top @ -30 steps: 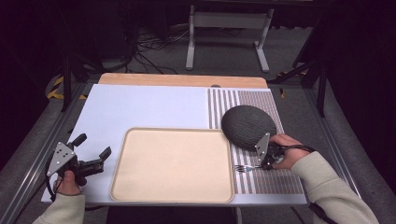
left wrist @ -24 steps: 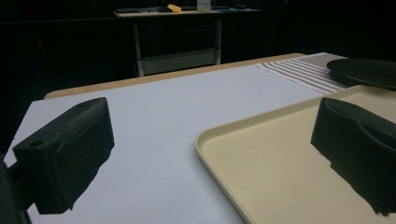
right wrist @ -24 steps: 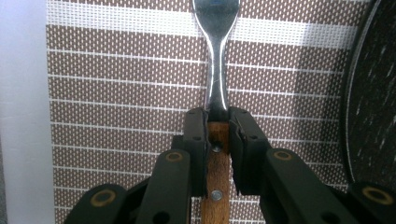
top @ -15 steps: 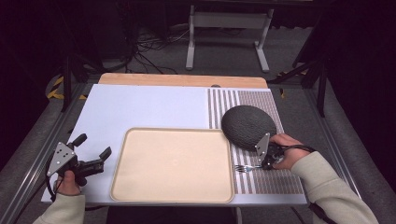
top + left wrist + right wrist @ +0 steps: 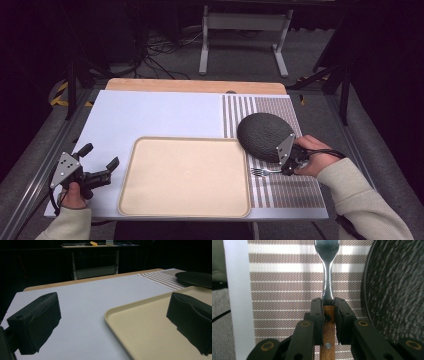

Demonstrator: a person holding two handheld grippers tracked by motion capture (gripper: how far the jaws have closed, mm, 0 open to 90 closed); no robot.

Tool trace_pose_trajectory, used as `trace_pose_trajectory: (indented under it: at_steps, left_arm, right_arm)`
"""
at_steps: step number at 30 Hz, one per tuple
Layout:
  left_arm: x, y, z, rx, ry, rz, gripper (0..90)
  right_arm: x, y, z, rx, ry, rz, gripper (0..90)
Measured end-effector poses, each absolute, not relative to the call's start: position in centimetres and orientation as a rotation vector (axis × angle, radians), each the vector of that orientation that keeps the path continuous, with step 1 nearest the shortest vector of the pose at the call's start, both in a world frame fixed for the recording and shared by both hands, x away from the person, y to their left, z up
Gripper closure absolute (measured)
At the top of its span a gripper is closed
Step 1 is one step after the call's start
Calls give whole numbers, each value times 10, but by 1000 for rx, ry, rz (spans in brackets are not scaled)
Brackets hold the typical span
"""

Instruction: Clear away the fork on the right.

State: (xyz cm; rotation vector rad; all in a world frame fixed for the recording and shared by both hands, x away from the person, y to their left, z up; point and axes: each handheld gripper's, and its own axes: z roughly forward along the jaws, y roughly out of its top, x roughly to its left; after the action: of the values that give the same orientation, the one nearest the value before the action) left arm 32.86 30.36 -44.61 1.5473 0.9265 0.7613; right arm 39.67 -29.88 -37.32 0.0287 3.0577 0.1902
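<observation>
A fork [image 5: 263, 172] with a wooden handle [image 5: 327, 335] and steel neck lies over the striped placemat [image 5: 285, 187], tines pointing toward the tray. My right gripper [image 5: 286, 170] is shut on its handle, the two jaws pressed against the wood in the right gripper view [image 5: 328, 307]. A dark speckled plate [image 5: 265, 135] sits just beyond, close beside that gripper. A beige tray [image 5: 185, 177] lies in the middle front. My left gripper [image 5: 100, 162] stands open at the tray's left edge, low over the white mat, with nothing between its jaws [image 5: 110, 322].
The white mat [image 5: 155, 115] covers the left and middle of the table, with a wooden strip [image 5: 195, 86] along the far edge. Metal rails run down both table sides. Cables and a stand's legs lie on the floor beyond.
</observation>
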Motion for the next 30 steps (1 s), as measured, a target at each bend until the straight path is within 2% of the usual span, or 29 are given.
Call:
trace_pose_trajectory:
  at_steps: [13,30]
  left_arm:
    - [329,304,-446,1542,927,762,0]
    - [329,305,-446,1542,928,767,0]
  right_arm:
    - [397,-287,-347,91,3012,265,777]
    - [395,-251,-330,441,2913,488,777]
